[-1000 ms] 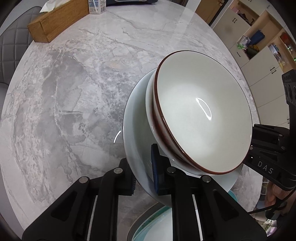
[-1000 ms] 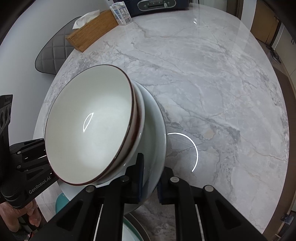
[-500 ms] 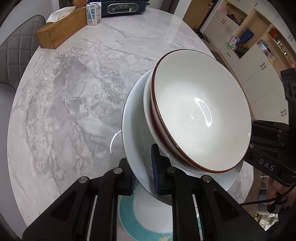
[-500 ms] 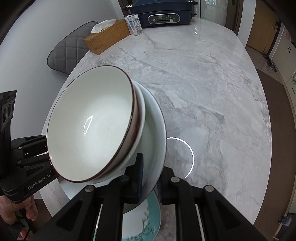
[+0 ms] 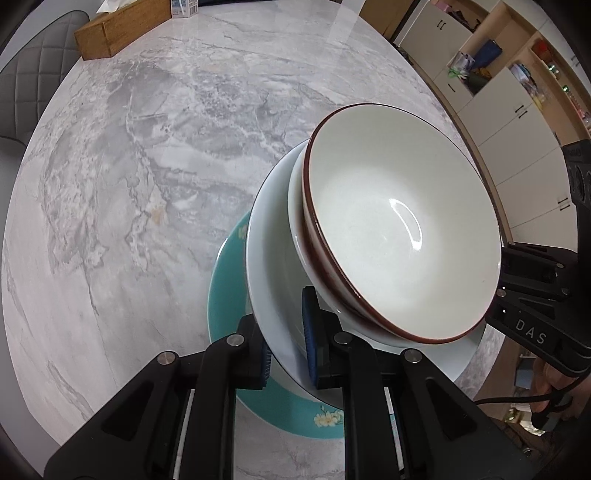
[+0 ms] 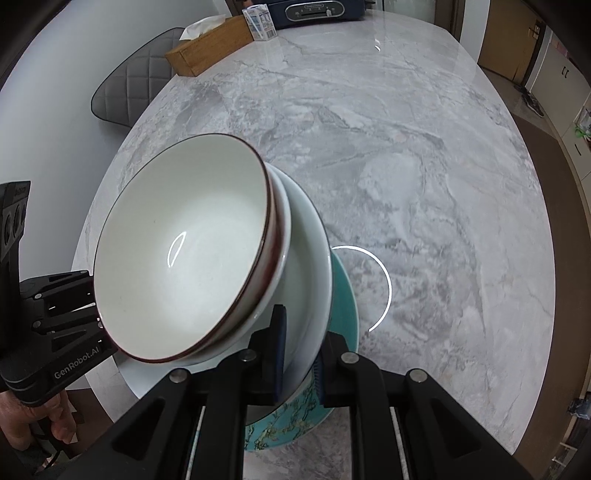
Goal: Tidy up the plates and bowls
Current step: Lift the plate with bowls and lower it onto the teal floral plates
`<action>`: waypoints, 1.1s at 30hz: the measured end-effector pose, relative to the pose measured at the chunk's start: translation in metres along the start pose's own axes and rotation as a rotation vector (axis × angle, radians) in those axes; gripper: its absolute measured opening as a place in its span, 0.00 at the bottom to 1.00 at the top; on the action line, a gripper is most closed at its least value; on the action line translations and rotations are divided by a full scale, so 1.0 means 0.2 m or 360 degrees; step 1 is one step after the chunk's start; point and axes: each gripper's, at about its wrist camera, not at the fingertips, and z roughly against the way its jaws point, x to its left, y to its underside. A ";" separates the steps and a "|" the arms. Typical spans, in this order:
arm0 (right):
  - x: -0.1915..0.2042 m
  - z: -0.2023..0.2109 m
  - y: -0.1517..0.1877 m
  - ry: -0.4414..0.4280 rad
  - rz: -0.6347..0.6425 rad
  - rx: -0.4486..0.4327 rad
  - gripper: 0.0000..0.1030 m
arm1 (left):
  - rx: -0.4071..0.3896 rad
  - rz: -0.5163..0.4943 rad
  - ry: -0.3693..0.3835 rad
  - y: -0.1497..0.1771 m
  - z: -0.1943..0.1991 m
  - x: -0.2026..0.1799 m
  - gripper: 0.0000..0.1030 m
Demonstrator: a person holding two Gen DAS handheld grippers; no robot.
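A pale white plate (image 5: 273, 266) carries two nested bowls; the top bowl (image 5: 399, 236) is cream with a dark red rim. My left gripper (image 5: 286, 350) is shut on the plate's near rim. My right gripper (image 6: 299, 354) is shut on the opposite rim of the same plate (image 6: 310, 266), with the bowls (image 6: 177, 251) on it. The stack is held above a teal flowered plate (image 5: 225, 288) that lies on the marble table and also shows in the right wrist view (image 6: 343, 295).
The grey marble table (image 6: 406, 147) stretches ahead. A wooden tissue box (image 6: 207, 51), a small carton (image 6: 260, 24) and a dark blue appliance (image 6: 317, 13) stand at its far end. A grey chair (image 6: 129, 88) is at the left. Cabinets (image 5: 517, 110) stand to the right.
Both grippers carried the plate with bowls back over the teal plate, which has come more into view beneath the stack.
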 end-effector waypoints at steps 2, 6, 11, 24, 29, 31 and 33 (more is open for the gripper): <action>0.00 -0.01 0.03 0.0005 -0.0004 0.0004 0.14 | 0.0002 -0.0005 -0.0004 0.03 -0.01 0.00 0.12; 0.00 -0.03 0.07 0.0011 -0.0017 0.0012 0.14 | 0.0010 -0.0007 -0.0002 0.05 -0.04 0.00 0.12; 0.00 -0.06 0.09 0.0017 -0.0024 0.0016 0.14 | 0.0001 -0.0013 -0.0012 0.08 -0.07 0.00 0.12; 0.00 -0.06 0.10 0.0024 -0.0007 0.0009 0.14 | -0.0018 -0.0027 -0.0035 0.09 -0.08 -0.01 0.12; 0.00 -0.07 0.11 0.0028 -0.0001 0.0006 0.14 | -0.0025 -0.0030 -0.0042 0.09 -0.08 -0.02 0.12; 0.01 -0.07 0.11 0.0031 0.0000 0.0000 0.15 | -0.0035 -0.0022 -0.0054 0.09 -0.09 -0.02 0.12; 0.02 -0.07 0.12 0.0041 0.0010 -0.0005 0.15 | -0.0029 -0.0011 -0.0058 0.09 -0.09 -0.02 0.15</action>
